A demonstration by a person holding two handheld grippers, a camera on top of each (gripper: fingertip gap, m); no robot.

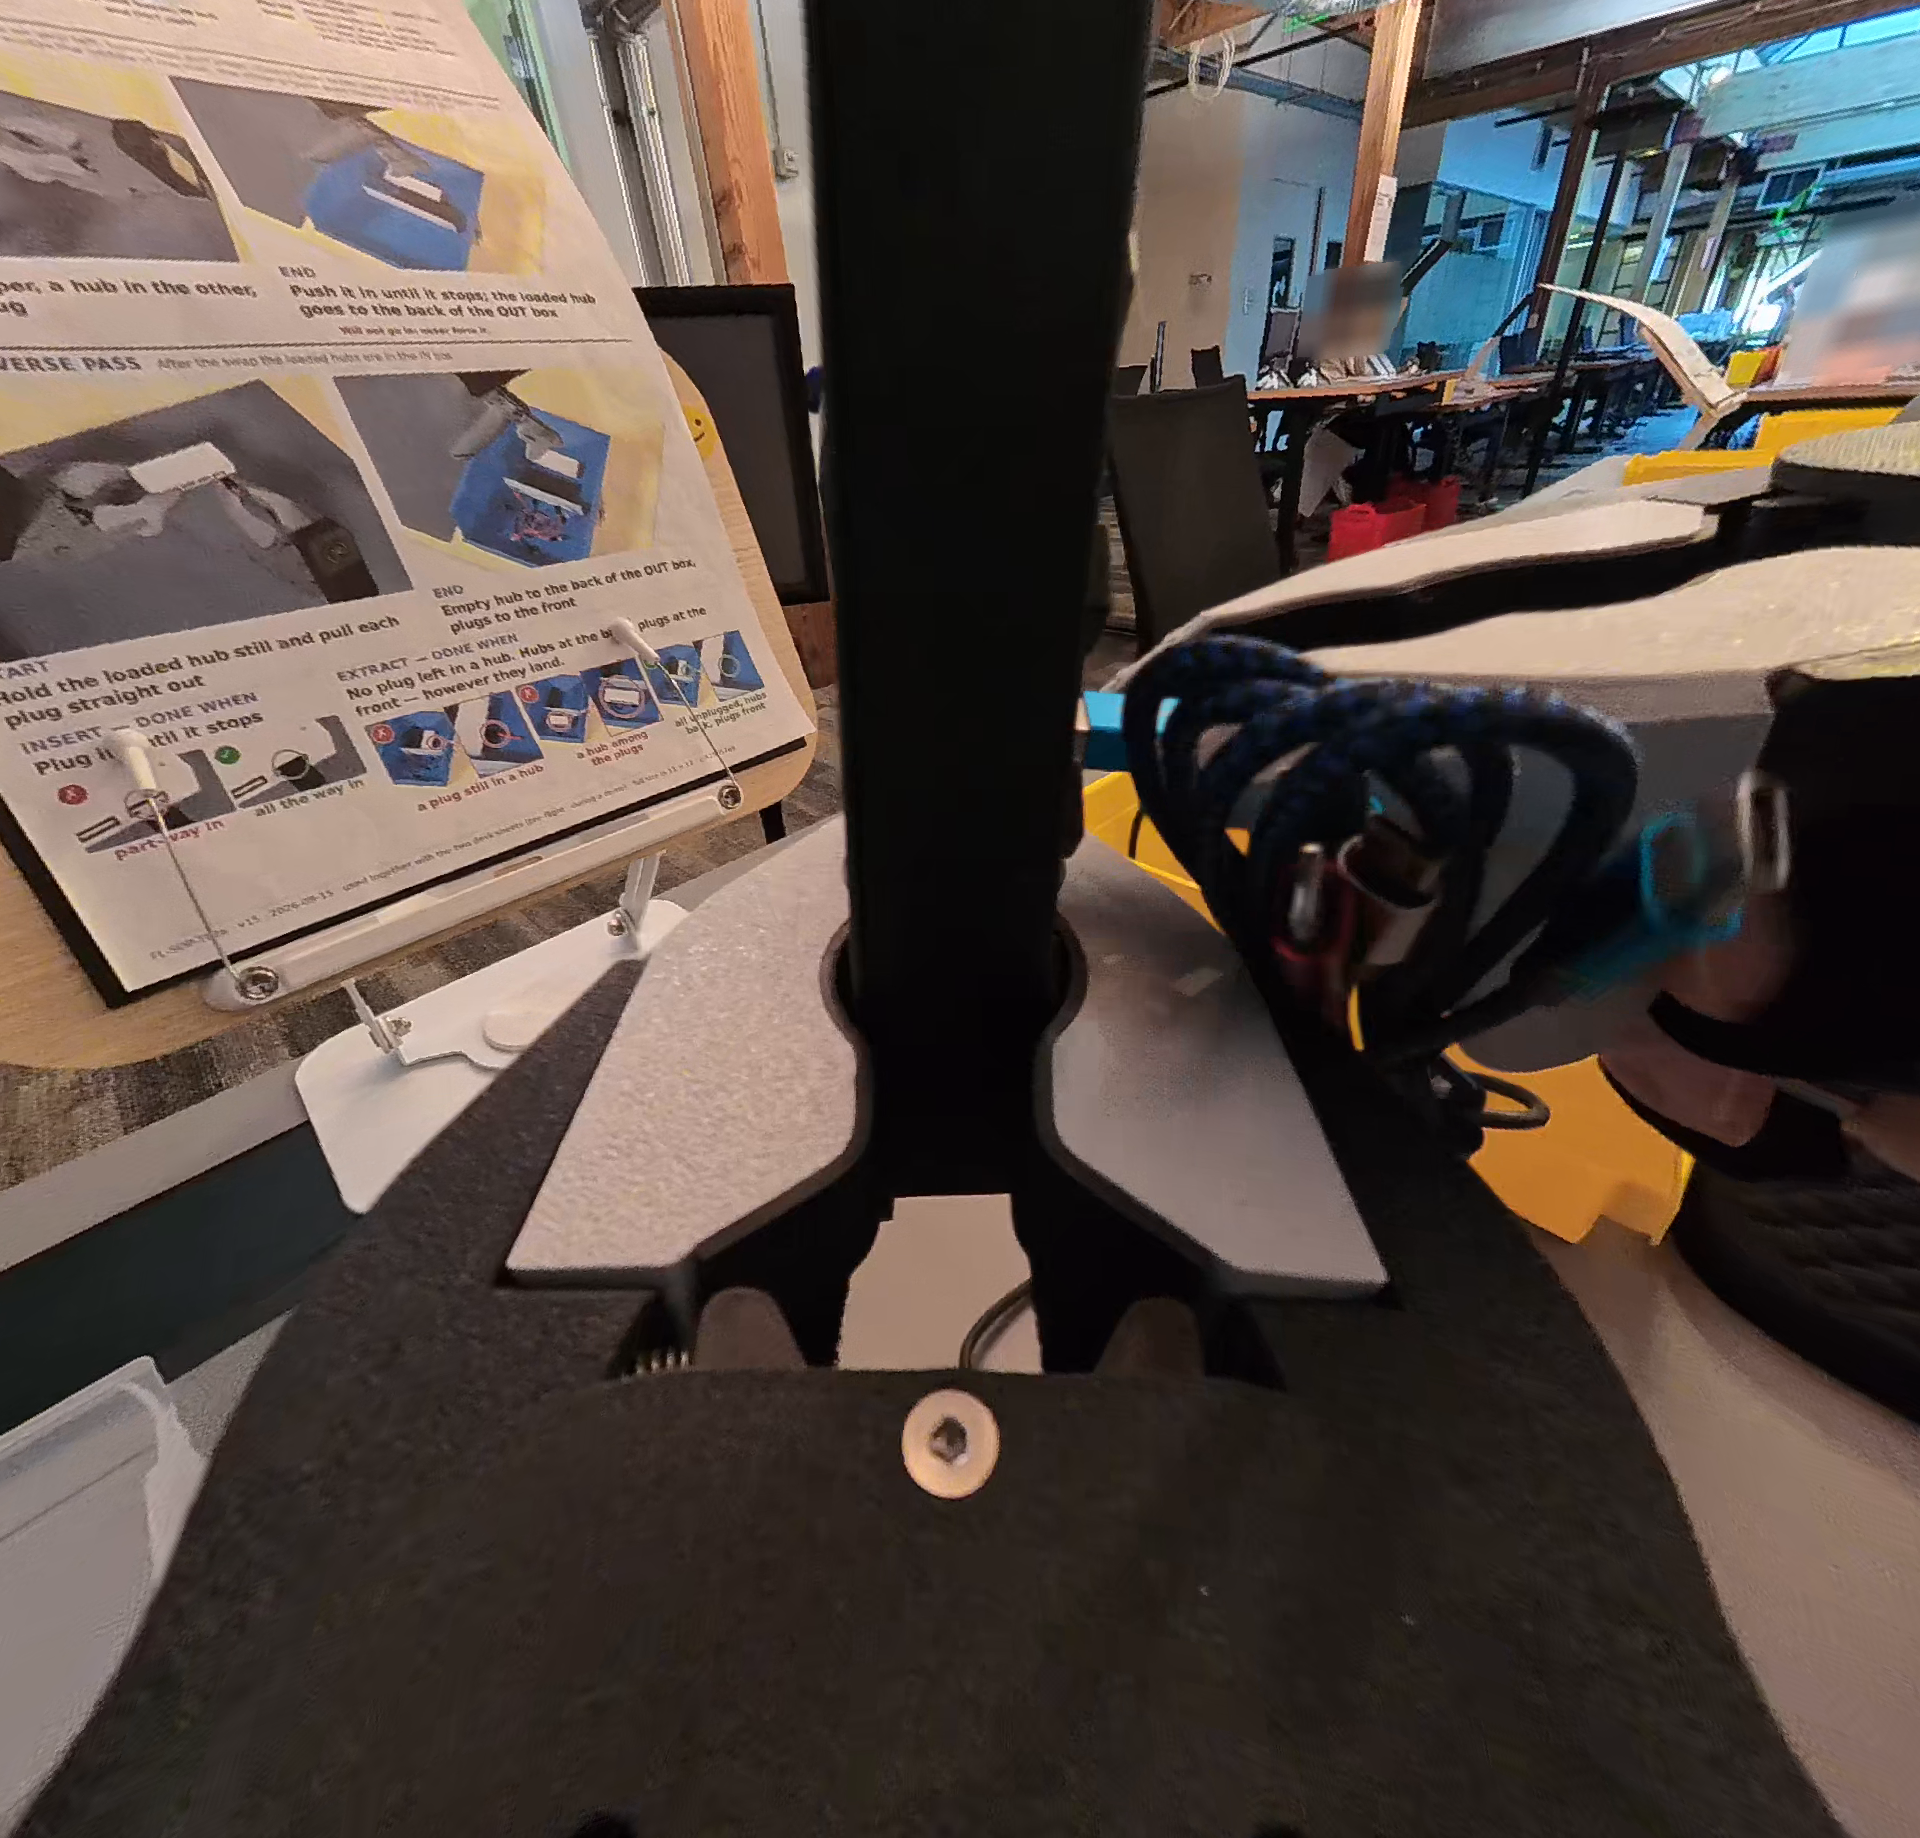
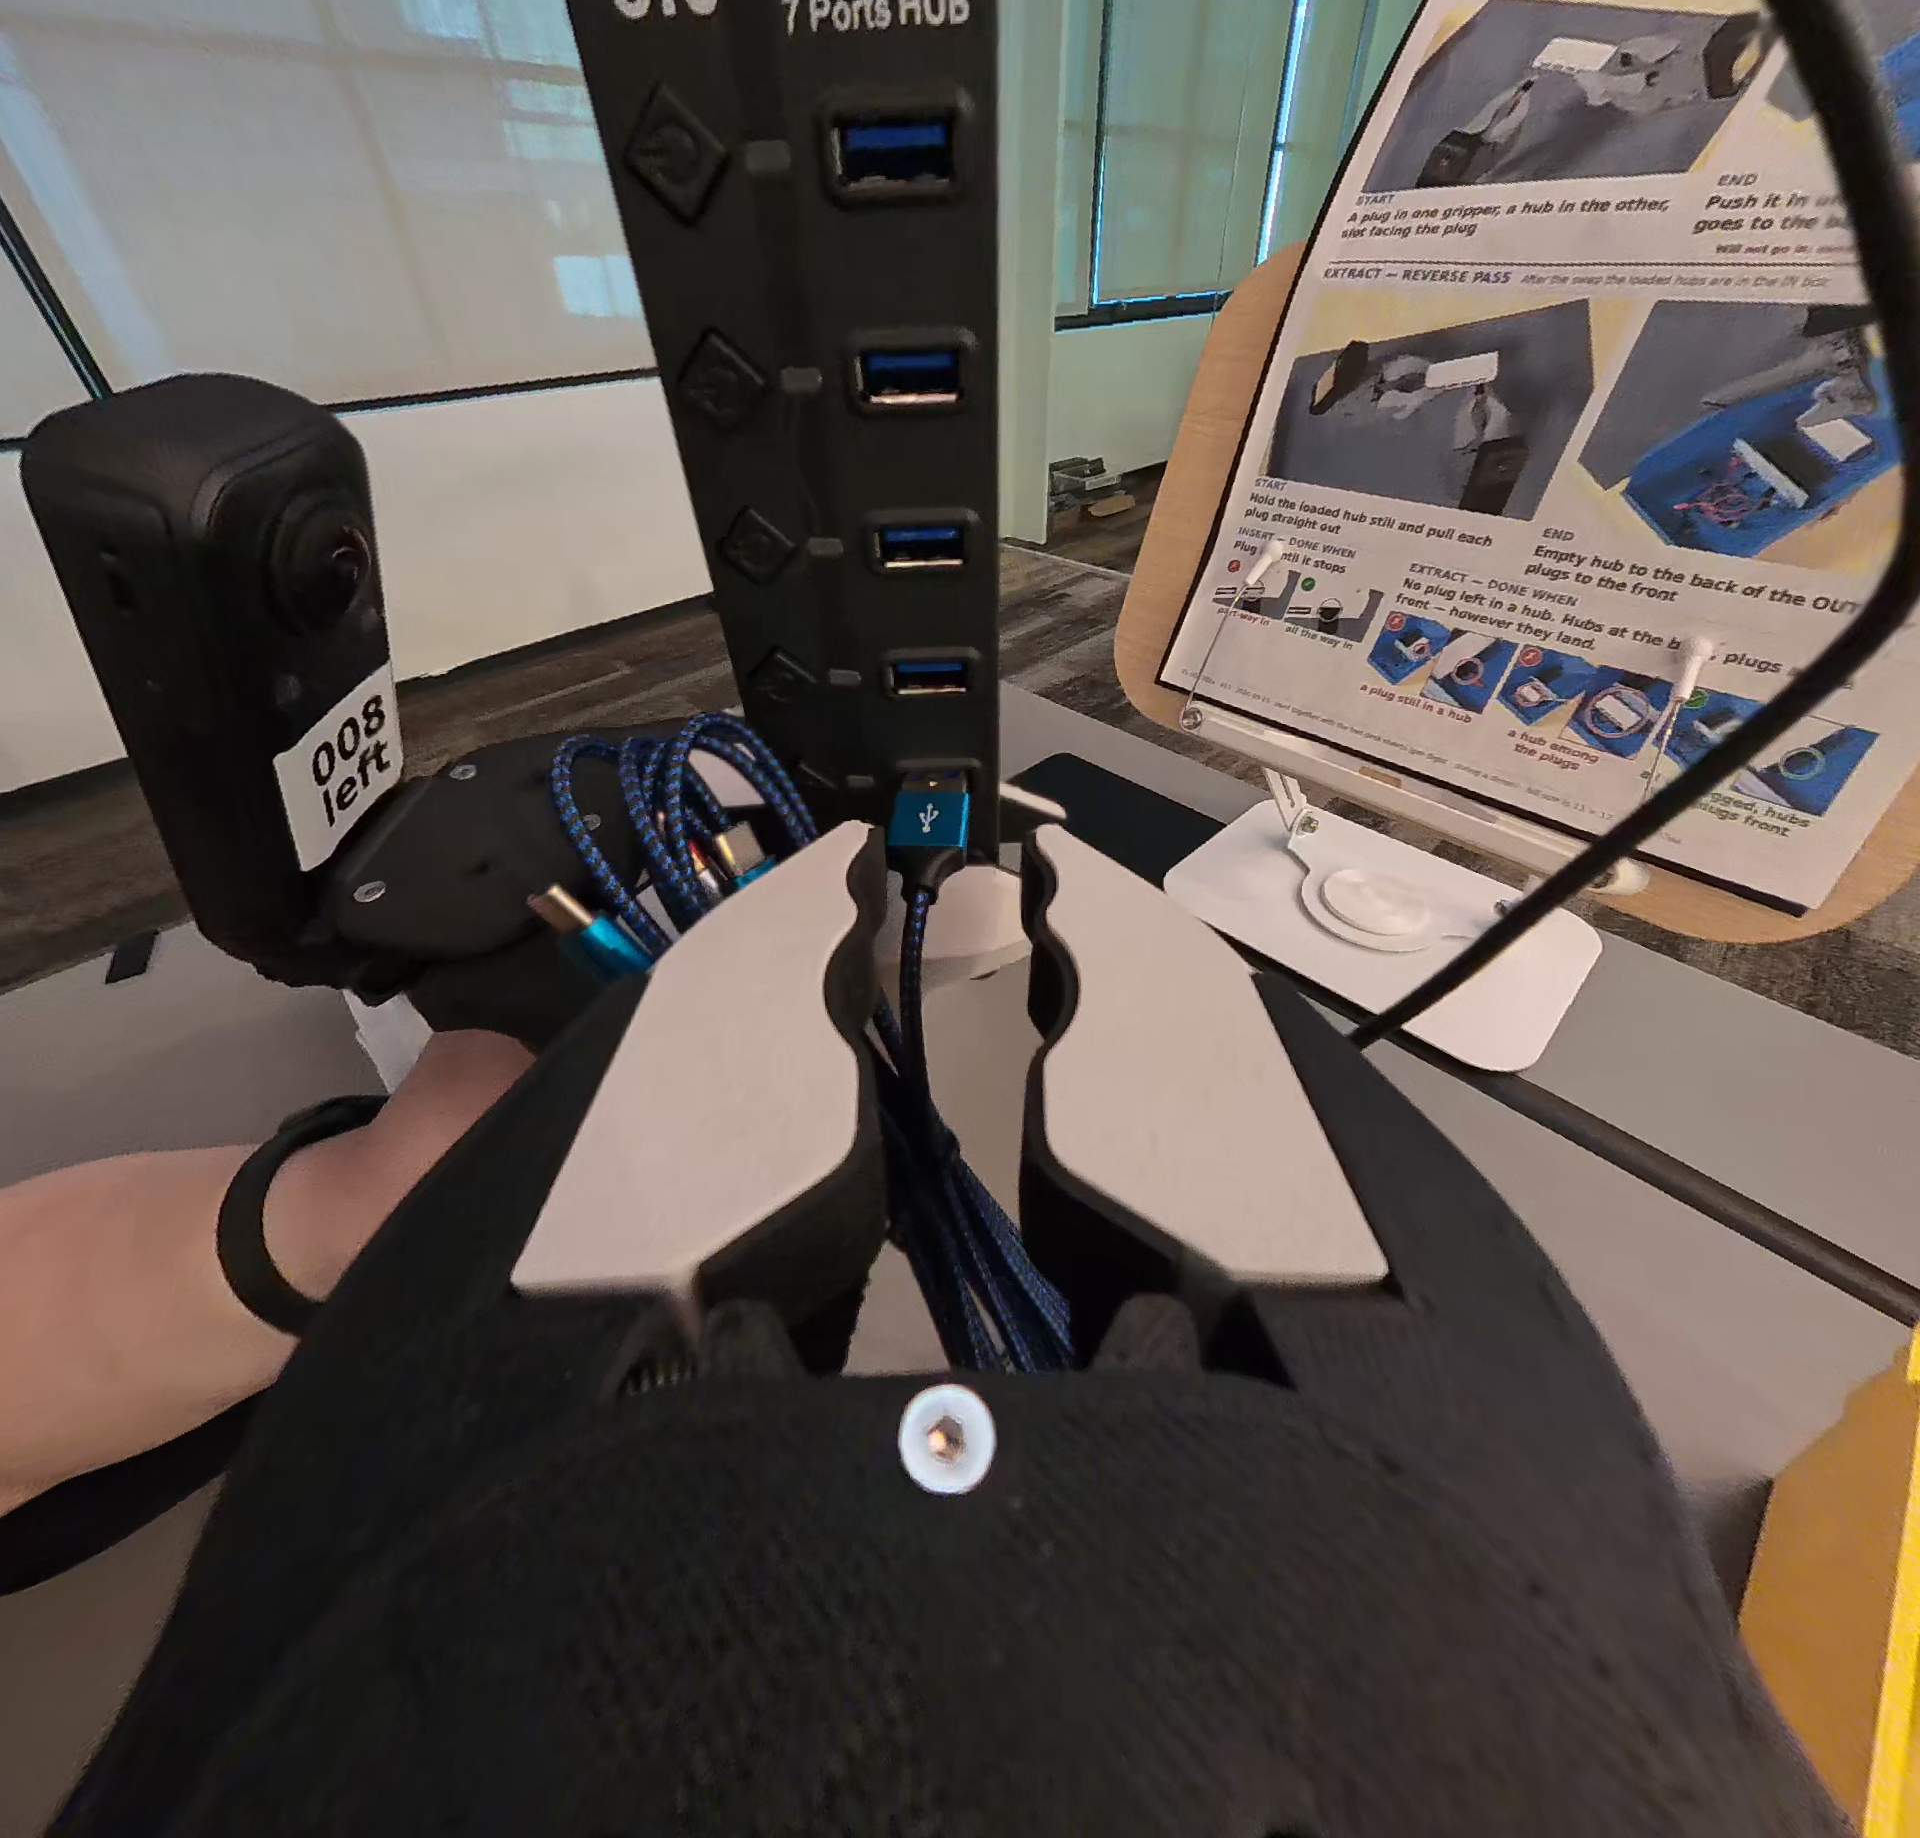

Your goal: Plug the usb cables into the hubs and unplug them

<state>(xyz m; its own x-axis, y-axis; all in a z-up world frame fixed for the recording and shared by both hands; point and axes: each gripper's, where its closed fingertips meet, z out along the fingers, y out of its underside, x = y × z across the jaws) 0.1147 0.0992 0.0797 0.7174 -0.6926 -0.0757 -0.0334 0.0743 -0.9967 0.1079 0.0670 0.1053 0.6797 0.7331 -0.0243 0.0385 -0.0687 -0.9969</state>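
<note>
The left gripper [image 1: 951, 967] is gripping the black USB hub [image 1: 966, 417] between its fingers, clenched on its lower end, so the hub is standing up the centre of the left wrist view. Held upright this way, the hub is turning its row of blue ports [image 2: 902, 375] toward the right gripper [image 2: 940, 853], probably to give the plug a straight line in.

In the right wrist view, the blue USB plug [image 2: 928, 817] is sitting in the lowest visible port, at the frame's centre; how deep it is seated I cannot tell. The right gripper's fingers [image 2: 727, 1050] are standing parted on either side of the braided blue cable [image 2: 914, 967], released and not pinching it. The rest of the cable is hanging in a coil [image 1: 1351, 801] at centre right of the left view, beside the hub. An instruction sheet on a stand [image 2: 1538, 500] is leaning on the desk [image 2: 1662, 1165] at right.
</note>
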